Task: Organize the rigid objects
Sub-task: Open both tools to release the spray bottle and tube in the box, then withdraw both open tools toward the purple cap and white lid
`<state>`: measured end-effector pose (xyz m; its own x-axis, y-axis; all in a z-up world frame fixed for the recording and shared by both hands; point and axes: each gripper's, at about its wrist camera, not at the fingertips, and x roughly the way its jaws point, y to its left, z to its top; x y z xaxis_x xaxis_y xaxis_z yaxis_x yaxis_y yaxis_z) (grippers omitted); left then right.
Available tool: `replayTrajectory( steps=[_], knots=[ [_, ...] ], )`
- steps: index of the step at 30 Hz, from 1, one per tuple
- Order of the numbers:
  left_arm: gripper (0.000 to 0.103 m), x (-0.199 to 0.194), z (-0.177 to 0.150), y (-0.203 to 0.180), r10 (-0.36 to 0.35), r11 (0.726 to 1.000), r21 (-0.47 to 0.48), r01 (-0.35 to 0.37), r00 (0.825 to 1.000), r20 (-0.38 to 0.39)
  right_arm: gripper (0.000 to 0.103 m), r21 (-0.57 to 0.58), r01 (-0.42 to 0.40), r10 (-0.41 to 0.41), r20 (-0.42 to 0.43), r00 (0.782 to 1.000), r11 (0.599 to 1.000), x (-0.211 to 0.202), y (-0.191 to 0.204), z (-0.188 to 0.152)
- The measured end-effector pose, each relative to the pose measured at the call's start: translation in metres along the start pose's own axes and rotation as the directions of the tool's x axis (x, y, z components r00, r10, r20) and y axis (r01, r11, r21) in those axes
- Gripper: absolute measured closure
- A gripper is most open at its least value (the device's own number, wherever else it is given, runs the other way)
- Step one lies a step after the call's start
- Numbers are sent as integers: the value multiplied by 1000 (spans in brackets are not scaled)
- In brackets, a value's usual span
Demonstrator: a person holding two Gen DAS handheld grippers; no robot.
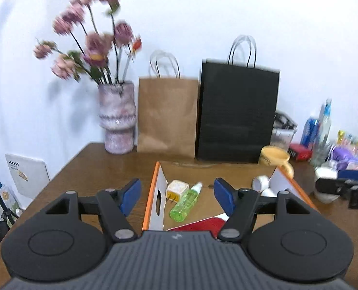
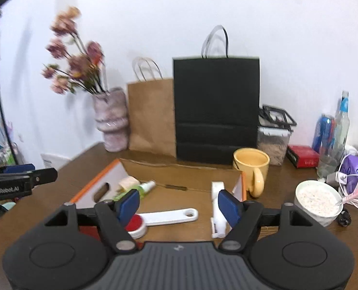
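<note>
An open cardboard box (image 1: 154, 193) at 12 o'clock of the left gripper (image 1: 177, 194) holds a green spray bottle (image 1: 185, 203), a white plug (image 1: 176, 189) and a white-handled tool (image 2: 164, 216). The right gripper (image 2: 179, 205) hovers over it. Both grippers gape wide, empty. A yellow mug (image 2: 251, 169) stands at 2 o'clock, just outside. A red item in the box is partly hidden.

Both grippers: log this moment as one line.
left gripper: open, empty, over cardboard box | right gripper: open, empty | in box: green spray bottle, white-handled tool | yellow mug: outside
</note>
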<state>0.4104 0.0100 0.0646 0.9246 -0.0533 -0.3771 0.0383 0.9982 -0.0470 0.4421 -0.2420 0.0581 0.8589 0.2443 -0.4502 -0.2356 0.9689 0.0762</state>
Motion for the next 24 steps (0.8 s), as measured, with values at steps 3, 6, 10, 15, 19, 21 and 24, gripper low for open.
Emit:
replayTrajectory(
  steps=[3, 6, 10, 15, 19, 21, 24],
  knots=[
    [32, -37, -12, -1, 22, 1000, -13, -21, 996, 92, 30, -11, 7, -6, 77, 997, 1000, -26, 11, -19],
    [31, -74, -29, -1, 32, 999, -23, -28, 987, 156, 29, -24, 8, -5, 129, 992, 1000, -52, 21, -40],
    [26, -118, -52, -4, 26, 1000, -12, -24, 979, 200, 29, -28, 16, -11, 165, 986, 999, -88, 34, -68],
    [23, -170, -85, -7, 12, 1000, 4, -13, 975, 221, 25, -45, 14, -6, 172, 985, 999, -132, 52, -99],
    [18, -206, -115, -4, 11, 1000, -14, -8, 975, 221, 23, -100, -9, 23, 143, 989, 995, -169, 75, -132],
    [14, -224, -132, -2, 23, 1000, -11, -22, 975, 219, 23, -115, -16, 32, 136, 990, 993, -188, 85, -150],
    [9, -249, -158, 1, 38, 999, -27, -34, 979, 198, 21, -88, -18, 29, 135, 990, 996, -216, 93, -178]
  ],
)
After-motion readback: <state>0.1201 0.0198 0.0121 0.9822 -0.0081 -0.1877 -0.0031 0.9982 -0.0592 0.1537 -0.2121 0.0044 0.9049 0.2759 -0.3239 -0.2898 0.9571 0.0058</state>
